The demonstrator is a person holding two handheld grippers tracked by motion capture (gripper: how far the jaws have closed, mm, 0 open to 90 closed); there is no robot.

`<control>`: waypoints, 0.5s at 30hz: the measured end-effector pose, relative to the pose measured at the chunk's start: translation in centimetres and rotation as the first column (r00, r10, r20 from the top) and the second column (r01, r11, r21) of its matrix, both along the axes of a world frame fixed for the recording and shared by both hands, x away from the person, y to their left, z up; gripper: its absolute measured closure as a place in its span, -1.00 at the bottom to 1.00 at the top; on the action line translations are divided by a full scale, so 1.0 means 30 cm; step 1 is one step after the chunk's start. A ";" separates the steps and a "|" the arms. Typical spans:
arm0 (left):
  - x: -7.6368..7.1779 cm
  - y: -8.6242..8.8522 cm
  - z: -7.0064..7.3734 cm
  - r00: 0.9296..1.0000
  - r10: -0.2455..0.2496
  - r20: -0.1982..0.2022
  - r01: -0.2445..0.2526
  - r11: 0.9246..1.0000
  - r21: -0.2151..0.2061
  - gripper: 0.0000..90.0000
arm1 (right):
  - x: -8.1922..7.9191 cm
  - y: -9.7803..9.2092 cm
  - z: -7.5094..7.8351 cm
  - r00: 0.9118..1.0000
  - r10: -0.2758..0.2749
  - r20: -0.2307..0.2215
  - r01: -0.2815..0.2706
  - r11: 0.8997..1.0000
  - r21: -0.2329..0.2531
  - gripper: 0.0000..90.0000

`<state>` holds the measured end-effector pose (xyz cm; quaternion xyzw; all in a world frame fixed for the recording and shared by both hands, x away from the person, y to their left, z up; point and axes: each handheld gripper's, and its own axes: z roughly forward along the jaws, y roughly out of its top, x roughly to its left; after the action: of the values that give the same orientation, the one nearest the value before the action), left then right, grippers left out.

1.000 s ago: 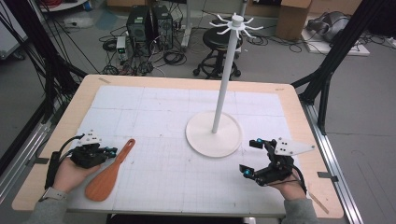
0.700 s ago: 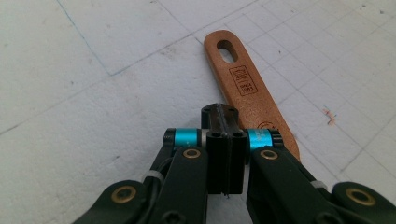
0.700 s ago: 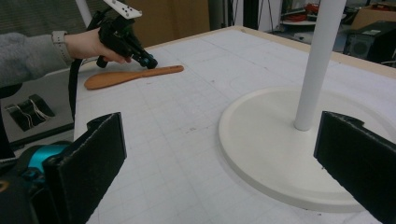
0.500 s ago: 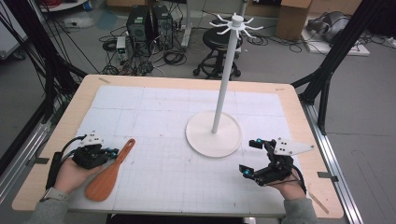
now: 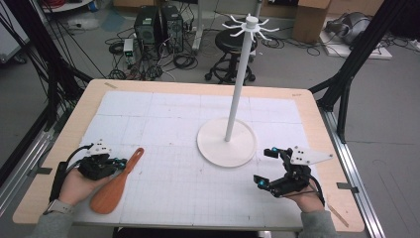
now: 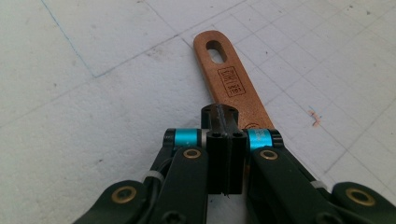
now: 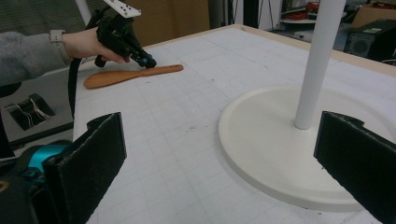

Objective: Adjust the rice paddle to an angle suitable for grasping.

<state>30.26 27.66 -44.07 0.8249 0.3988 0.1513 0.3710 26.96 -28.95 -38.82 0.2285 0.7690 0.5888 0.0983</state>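
One white grid mat (image 5: 173, 188) covers the table, with a white rack stand (image 5: 227, 144) at centre. At eight o'clock from it lies the wooden spatula (image 5: 116, 184) (handle pointing towards one o'clock). The left gripper (image 5: 119, 162) is over that handle, jaws pressed together; the right gripper (image 5: 265, 166), at four o'clock, gapes wide.

The wooden rice paddle (image 5: 118, 183) lay flat on the white gridded mat near the table's front left corner. It was reddish-brown, its broad rounded blade toward the person and its narrow handle (image 6: 229, 81) angled away to the right. The handle end had an oval hanging slot and a small stamped mark.
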 end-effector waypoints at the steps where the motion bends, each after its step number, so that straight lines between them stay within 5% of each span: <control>1: -0.001 -0.003 -0.001 1.000 -0.003 -0.005 0.003 1.000 -0.012 0.99 | 0.000 0.000 0.000 1.000 0.001 0.001 -0.001 1.000 0.000 -0.98; 15: -0.017 -0.091 0.004 0.995 -0.101 -0.009 0.101 0.995 0.011 0.99 | -0.001 0.000 0.001 1.000 0.000 -0.004 0.000 1.000 0.003 -0.98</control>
<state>29.75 24.93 -43.94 0.8468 0.3573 0.1310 0.3716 26.92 -28.96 -38.78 0.2299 0.7683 0.5895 0.0962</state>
